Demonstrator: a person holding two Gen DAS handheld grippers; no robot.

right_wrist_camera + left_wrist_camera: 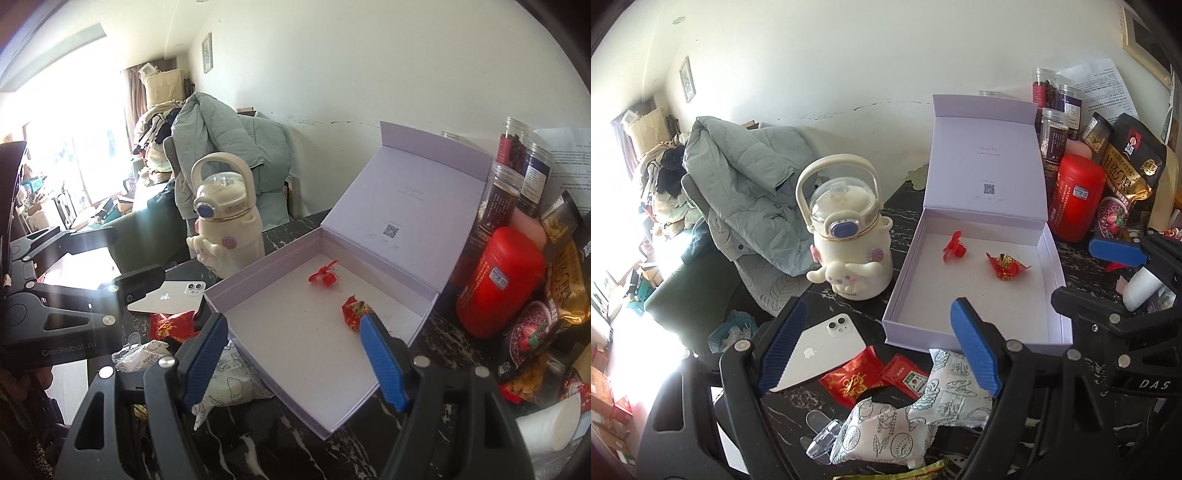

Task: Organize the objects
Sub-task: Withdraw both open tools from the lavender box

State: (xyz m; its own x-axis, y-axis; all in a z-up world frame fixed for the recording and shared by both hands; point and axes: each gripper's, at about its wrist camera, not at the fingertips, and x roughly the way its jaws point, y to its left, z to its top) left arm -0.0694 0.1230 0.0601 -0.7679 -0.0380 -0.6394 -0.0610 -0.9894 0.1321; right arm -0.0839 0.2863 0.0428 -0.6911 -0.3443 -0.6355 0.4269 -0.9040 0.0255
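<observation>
Both tools gape wide and empty over a cluttered dark worktop (905,221).

The open lilac box (975,291) holds a red fan toy (954,246) and a red-gold candy (1004,266), apart. The left tool (882,350) hovers above red packets (849,378) and a white phone (827,349); the right tool (295,360) hangs over the box's near edge.

I see a matt pale-lilac cardboard box (975,325), its floor smooth. My blue pads (975,350) look like ribbed rubber on matt black plastic. The surface (258,454) is glossy black marble with white veins. The phone (820,350) is gloss white; the red candy wrapper (1004,266) looks like crinkled foil.
</observation>
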